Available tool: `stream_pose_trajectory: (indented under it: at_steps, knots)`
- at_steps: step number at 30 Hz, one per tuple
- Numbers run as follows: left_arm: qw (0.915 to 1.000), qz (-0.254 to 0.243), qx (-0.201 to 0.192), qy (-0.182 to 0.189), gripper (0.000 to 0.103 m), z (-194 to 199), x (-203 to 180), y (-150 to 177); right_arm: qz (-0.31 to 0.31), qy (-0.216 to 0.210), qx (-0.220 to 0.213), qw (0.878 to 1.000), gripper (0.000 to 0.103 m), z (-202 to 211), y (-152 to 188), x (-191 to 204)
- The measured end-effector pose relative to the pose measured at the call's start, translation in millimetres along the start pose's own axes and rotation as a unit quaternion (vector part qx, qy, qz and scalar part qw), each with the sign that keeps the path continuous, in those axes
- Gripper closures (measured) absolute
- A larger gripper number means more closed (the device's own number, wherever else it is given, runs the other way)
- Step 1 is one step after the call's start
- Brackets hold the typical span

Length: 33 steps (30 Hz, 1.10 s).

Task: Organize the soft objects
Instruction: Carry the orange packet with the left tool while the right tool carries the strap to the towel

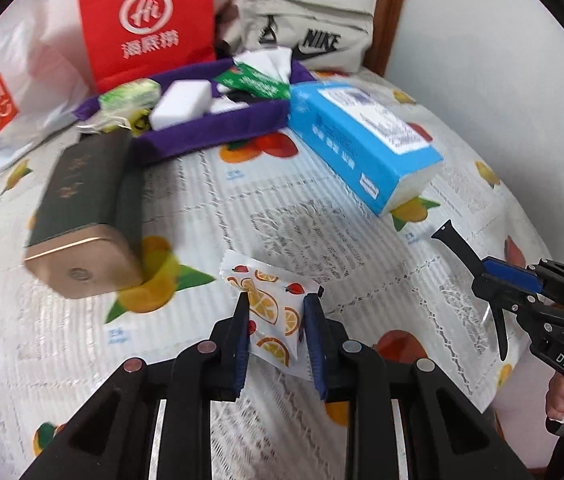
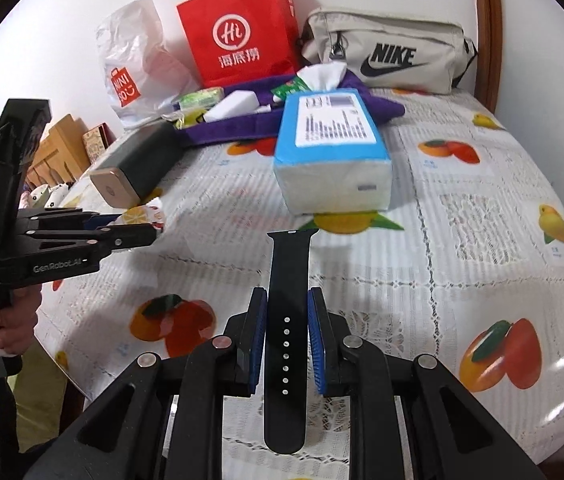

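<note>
A small fruit-printed packet (image 1: 266, 280) hangs just above the tablecloth, and my left gripper (image 1: 278, 303) is shut on it, pads pressing both sides. A black watch strap (image 2: 292, 256) with a row of holes stands lengthwise in my right gripper (image 2: 288, 294), which is shut on it. The left wrist view also catches the strap (image 1: 455, 242) poking from the right gripper at the right edge. In the right wrist view the left gripper (image 2: 138, 234) with the packet (image 2: 150, 212) is at the left. A purple fabric tray (image 1: 218, 136) at the back holds white sponges, a green packet and tissues.
A blue tissue pack (image 1: 362, 140) lies right of the tray, and a dark green box with a gold end (image 1: 82, 208) lies to its left. A red paper bag (image 1: 146, 20), a white plastic bag (image 1: 6, 100) and a grey Nike pouch (image 1: 306, 36) line the wall. A hand grips each handle.
</note>
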<state>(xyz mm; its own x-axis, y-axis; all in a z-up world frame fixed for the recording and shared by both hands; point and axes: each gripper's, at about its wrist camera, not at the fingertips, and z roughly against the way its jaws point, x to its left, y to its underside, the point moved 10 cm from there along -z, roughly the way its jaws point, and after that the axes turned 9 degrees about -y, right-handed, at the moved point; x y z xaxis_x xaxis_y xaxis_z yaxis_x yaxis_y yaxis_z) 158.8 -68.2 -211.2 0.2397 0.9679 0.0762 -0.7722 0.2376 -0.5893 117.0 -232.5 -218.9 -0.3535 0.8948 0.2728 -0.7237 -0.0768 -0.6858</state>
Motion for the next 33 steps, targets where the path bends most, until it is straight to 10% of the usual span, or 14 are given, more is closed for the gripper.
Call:
stream_pose_trajectory:
  at_steps: [33]
  knots:
    - [0.9891,0.097,-0.089,-0.066,0.079,73,86,-91,0.045,-0.02,-0.066,0.997,0.082,9,-145,27]
